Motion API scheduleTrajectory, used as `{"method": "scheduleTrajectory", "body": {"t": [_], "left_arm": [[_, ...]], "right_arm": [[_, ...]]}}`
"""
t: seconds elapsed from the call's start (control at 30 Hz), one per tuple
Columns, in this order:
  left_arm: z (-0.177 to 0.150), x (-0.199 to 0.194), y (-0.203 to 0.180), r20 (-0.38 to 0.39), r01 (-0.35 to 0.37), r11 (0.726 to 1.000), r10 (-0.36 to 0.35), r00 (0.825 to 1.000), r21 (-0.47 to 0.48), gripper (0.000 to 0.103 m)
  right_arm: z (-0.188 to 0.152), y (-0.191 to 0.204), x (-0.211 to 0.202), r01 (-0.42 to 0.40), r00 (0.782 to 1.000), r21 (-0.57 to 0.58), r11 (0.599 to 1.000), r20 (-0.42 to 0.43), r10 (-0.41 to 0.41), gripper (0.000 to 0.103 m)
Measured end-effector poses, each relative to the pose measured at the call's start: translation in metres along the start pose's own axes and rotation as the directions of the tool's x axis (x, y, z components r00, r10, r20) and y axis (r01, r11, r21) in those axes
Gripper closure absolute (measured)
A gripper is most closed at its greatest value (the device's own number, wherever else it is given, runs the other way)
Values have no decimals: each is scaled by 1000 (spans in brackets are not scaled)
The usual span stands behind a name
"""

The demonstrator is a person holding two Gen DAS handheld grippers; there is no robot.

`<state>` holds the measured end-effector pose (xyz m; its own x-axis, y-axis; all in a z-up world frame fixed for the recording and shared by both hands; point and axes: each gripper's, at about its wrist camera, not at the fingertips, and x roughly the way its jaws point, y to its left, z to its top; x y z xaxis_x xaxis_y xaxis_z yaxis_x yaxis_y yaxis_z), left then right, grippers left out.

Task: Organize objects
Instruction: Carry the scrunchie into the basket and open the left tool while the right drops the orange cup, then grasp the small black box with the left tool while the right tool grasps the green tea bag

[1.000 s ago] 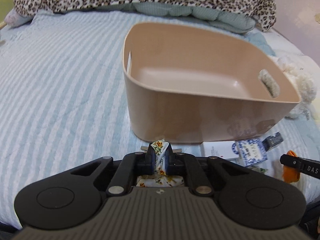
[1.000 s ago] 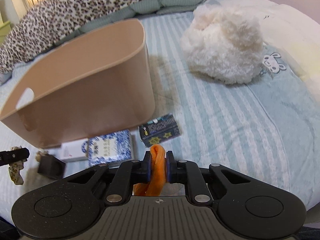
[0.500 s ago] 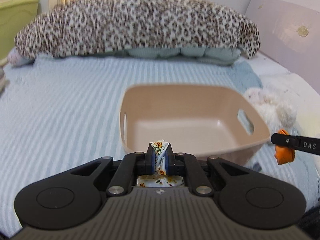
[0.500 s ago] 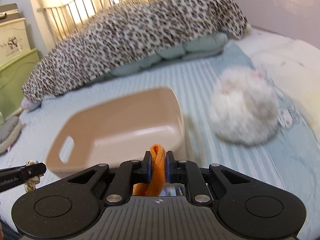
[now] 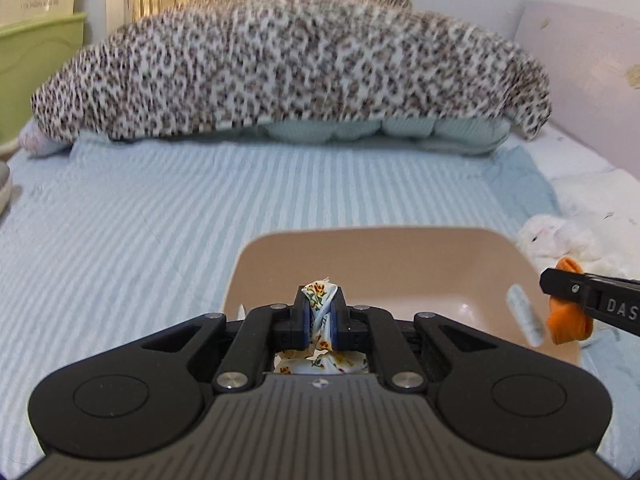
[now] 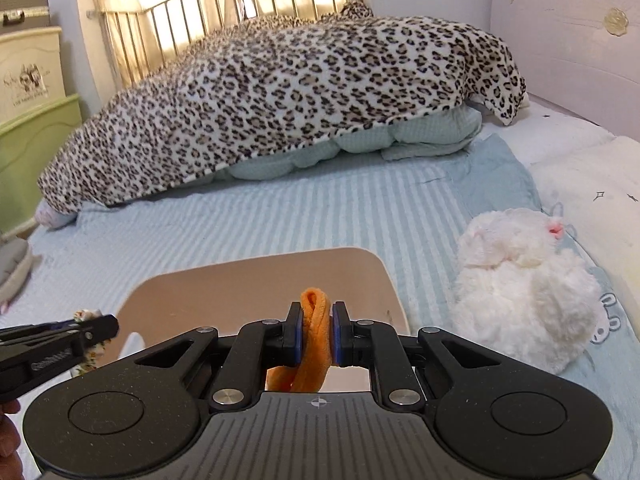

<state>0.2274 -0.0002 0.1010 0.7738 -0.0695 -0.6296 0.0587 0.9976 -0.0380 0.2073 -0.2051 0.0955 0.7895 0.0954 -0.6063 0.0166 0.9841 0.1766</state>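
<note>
Your left tongs (image 5: 321, 316) are clenched on a floral cloth (image 5: 320, 294); your right tongs (image 6: 316, 334) are clenched on an orange cloth (image 6: 315, 320). The tan bin (image 5: 400, 240) lies just ahead of and below both tips, looking empty. Carry each bundle past the near rim, lower it inside, keep the two tools apart, and only then release, so nothing drapes over the edge.

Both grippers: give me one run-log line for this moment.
left gripper: shut on floral cloth | right gripper: shut on orange cloth | bin: empty as far as visible, just ahead of both
</note>
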Motion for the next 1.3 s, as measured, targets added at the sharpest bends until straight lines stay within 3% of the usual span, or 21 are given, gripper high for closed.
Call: {"method": "scheduleTrajectory", "body": {"t": [0.1, 0.37, 0.43, 0.47, 0.5, 0.53, 0.57, 0.6, 0.63, 0.67, 0.87, 1.03, 1.3], "left_arm": [[-5, 25, -1, -36, -31, 999, 31, 999, 9, 93], [-29, 62, -4, -145, -48, 998, 53, 988, 40, 92], [-34, 62, -4, -151, -46, 998, 51, 987, 40, 89], [-35, 60, -4, -152, -43, 998, 48, 987, 35, 88], [-35, 58, -3, -152, -36, 999, 40, 988, 26, 87], [-34, 54, -2, -152, -30, 999, 32, 988, 18, 78], [-33, 50, -3, -149, -28, 1000, 30, 988, 11, 60], [-31, 44, -3, -138, -37, 999, 37, 990, 4, 49], [-29, 36, -2, -118, -52, 999, 51, 992, -5, 32], [-26, 28, -2, -98, -63, 998, 62, 993, -15, 24], [-23, -14, -1, -55, -63, 998, 63, 997, -7, 17], [-36, -42, -5, -58, -49, 999, 49, 997, 8, 17], [-67, -71, -5, -76, -28, 999, 32, 997, 46, 14]], "right_arm": [[-6, 7, 14, 22, 1000, -31, 999, -7, -22, 90], [-28, 9, 49, 59, 990, -35, 998, -127, -63, 89], [-33, 9, 54, 66, 987, -44, 997, -144, -72, 82], [-36, 9, 53, 64, 986, -45, 997, -149, -70, 70], [-36, 9, 50, 64, 986, -43, 997, -148, -70, 65], [-36, 9, 46, 62, 988, -40, 997, -140, -67, 61], [-35, 9, 41, 63, 989, -40, 997, -131, -68, 51], [-34, 10, 36, 67, 990, -42, 997, -120, -71, 41], [-33, 11, 29, 69, 992, -47, 997, -106, -73, 37], [-30, 11, 24, 68, 993, -50, 996, -96, -73, 31], [-26, 10, -15, 63, 995, -53, 997, -77, -67, 7], [-37, 7, -49, 73, 996, -46, 996, -47, -76, 2], [-73, -4, -81, 101, 991, -45, 994, -87, -105, 0]]}}
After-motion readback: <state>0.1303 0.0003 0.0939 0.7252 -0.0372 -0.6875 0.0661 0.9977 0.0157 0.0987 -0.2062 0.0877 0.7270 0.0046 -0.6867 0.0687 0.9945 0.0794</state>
